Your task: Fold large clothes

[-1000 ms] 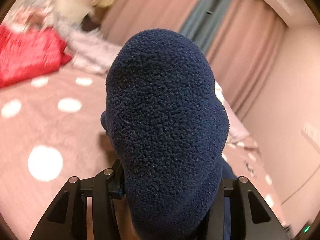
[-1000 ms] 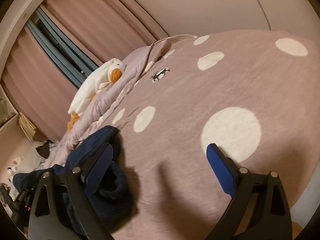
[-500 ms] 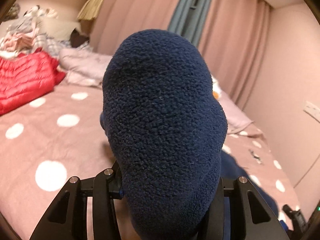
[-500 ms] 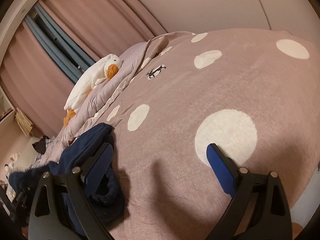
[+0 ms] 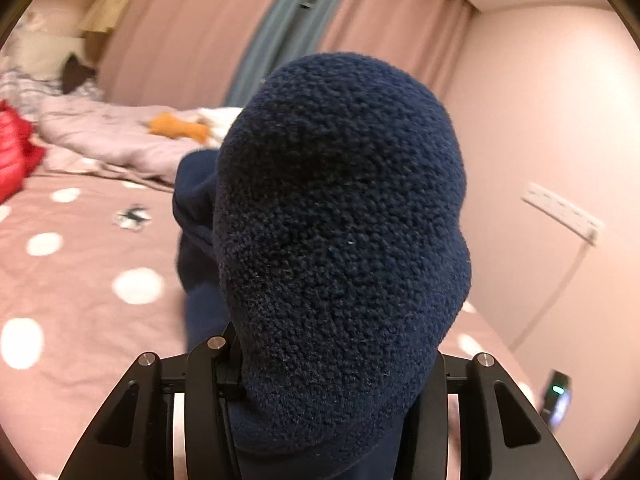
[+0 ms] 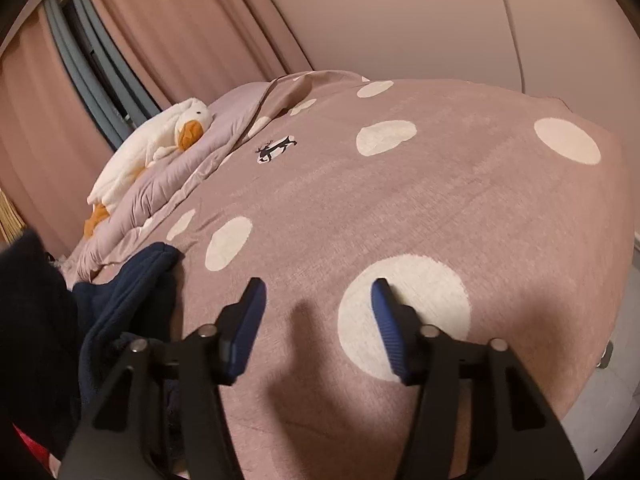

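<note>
Navy fleece garment (image 5: 344,248) fills the middle of the left wrist view, bunched into a rounded mass that rises from between the black arms of the left gripper (image 5: 332,380). The fingertips are buried under the fleece, and the fabric comes up from between the two arms, so the gripper is clamped on it. More of the same fleece trails down at 9 o'clock of the mass toward the pink polka-dot bedspread (image 5: 80,280).

In the right wrist view, the right gripper (image 6: 318,292) hovers over the bedspread (image 6: 440,200) with its blue-padded fingers (image 6: 250,312) apart and nothing between them; one finger's tip overlaps a large white dot. The garment (image 6: 132,280) lies in a heap on the bedspread at 9 o'clock of this gripper, just beside its left finger, with a dark fold of it lifted at the frame's far left edge.

A white plush duck (image 6: 160,136) with an orange beak rests on a lilac quilt (image 6: 172,176) at 10 o'clock, in front of pink curtains (image 6: 192,32). A red item (image 5: 16,148) shows at 9 o'clock in the left wrist view, blurred.
</note>
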A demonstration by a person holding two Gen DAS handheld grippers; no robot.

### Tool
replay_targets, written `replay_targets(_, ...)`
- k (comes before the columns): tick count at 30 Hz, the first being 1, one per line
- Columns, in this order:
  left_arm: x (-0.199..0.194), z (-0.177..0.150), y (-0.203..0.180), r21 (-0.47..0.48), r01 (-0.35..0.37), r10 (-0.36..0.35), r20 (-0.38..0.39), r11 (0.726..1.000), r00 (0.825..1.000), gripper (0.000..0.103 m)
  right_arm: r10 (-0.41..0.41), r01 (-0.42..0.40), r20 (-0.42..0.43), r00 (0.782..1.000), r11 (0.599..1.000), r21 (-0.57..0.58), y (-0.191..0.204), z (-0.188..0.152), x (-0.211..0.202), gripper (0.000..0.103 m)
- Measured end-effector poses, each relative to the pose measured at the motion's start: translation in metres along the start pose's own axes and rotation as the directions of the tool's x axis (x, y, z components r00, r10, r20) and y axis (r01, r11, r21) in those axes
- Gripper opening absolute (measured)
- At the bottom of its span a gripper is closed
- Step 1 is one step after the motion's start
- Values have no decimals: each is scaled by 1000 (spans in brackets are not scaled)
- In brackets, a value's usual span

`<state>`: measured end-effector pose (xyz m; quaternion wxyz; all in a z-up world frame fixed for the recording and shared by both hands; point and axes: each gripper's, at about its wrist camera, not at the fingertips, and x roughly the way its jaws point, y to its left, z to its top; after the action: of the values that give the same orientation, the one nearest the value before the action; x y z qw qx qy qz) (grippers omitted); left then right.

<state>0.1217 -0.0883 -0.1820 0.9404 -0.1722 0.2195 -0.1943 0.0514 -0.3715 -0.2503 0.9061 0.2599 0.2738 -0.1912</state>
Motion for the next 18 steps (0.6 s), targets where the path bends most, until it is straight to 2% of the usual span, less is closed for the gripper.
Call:
replay_targets(3, 7, -8, -16, 23, 99, -97, -70, 995, 993, 44, -7, 7, 17, 1000, 1000, -20, 2, -1, -3, 52)
replay_targets(5, 16, -21, -34, 109, 130, -117, -117, 985, 986, 44, -21, 22, 22, 1000, 1000, -16, 0, 0, -4, 54)
replay_targets(7, 37, -39, -49, 193, 120, -86, -173, 974, 981, 47, -20, 20, 13, 1000, 1000, 6, -5, 0, -4, 54)
replay_targets(9, 66, -52, -50, 217, 67, -4, -280, 974, 960, 52, -3, 3, 1, 1000, 999, 40, -10, 1, -4, 54)
replay_targets(10, 75, -55, -50, 225, 51, 19, -299, 973, 954, 54, 3, -3, -2, 1000, 999, 48, -11, 1, -4, 54)
replay_targets(11, 72, -54, -52, 235, 46, 18, -264, 971, 964, 61, 9, -9, 0, 1000, 999, 49, -11, 2, -5, 54)
replay_targets(12, 69, -50, -52, 229, 46, 13, -252, 972, 968, 76, 12, -12, 6, 1000, 999, 43, -10, 2, -7, 55)
replay_targets(14, 62, -40, -43, 110, 116, -85, -252, 987, 964, 96, 15, -15, 17, 1000, 1000, 27, -7, 2, -9, 60)
replay_targets(16, 57, -31, -32, 0, 140, -136, -256, 990, 957, 98, 19, -20, 25, 999, 1000, 12, -4, 1, -10, 66)
replay_targets(18, 52, -25, -31, -35, 130, -134, -271, 991, 953, 98, 26, -26, 18, 1000, 1000, 8, -2, 0, -9, 68)
